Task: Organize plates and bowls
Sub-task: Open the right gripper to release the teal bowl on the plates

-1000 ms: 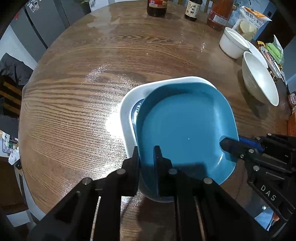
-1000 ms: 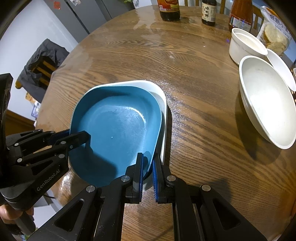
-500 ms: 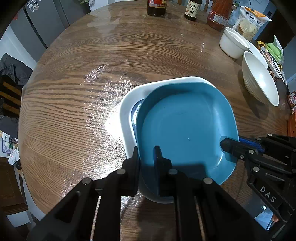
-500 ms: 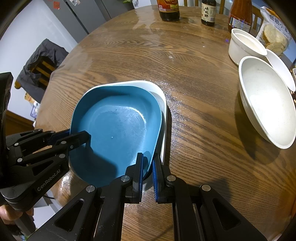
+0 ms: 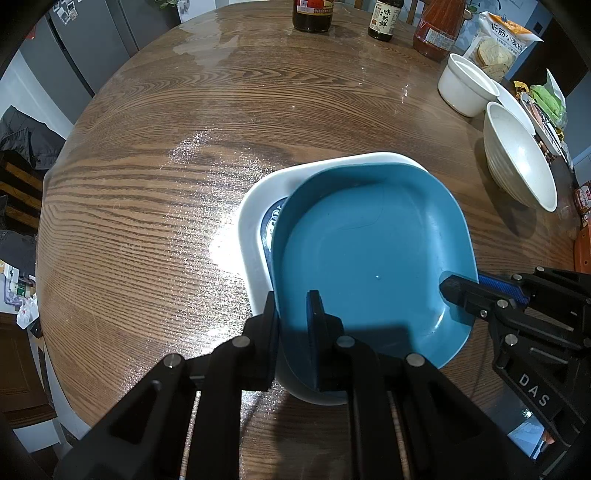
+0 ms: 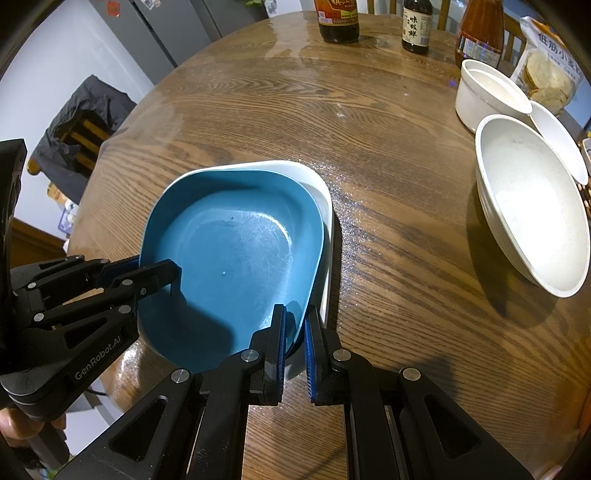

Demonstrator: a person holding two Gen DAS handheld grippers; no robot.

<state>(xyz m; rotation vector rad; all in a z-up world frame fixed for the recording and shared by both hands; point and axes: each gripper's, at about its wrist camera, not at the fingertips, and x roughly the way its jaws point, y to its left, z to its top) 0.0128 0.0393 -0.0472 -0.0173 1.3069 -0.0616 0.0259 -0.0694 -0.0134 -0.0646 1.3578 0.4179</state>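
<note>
A teal-blue, rounded-square plate (image 5: 369,251) (image 6: 236,251) lies tilted over a larger white plate (image 5: 255,206) (image 6: 317,184) on the round wooden table (image 5: 166,147). My left gripper (image 5: 291,306) is shut on the blue plate's near-left rim, one finger inside the plate and one outside. My right gripper (image 6: 295,321) is shut on the opposite rim. Each gripper also shows in the other's view, the right gripper (image 5: 458,288) at that frame's right side and the left gripper (image 6: 166,269) at that frame's left. A dark blue pattern shows inside the white plate; most of that plate is hidden.
A large white bowl (image 5: 517,158) (image 6: 532,206) and a small white pot (image 5: 465,85) (image 6: 487,92) stand at the table's right side. Bottles (image 5: 312,14) (image 6: 338,18) and a snack bag (image 5: 498,44) line the far edge. A chair with dark clothing (image 6: 85,125) stands beyond the left edge.
</note>
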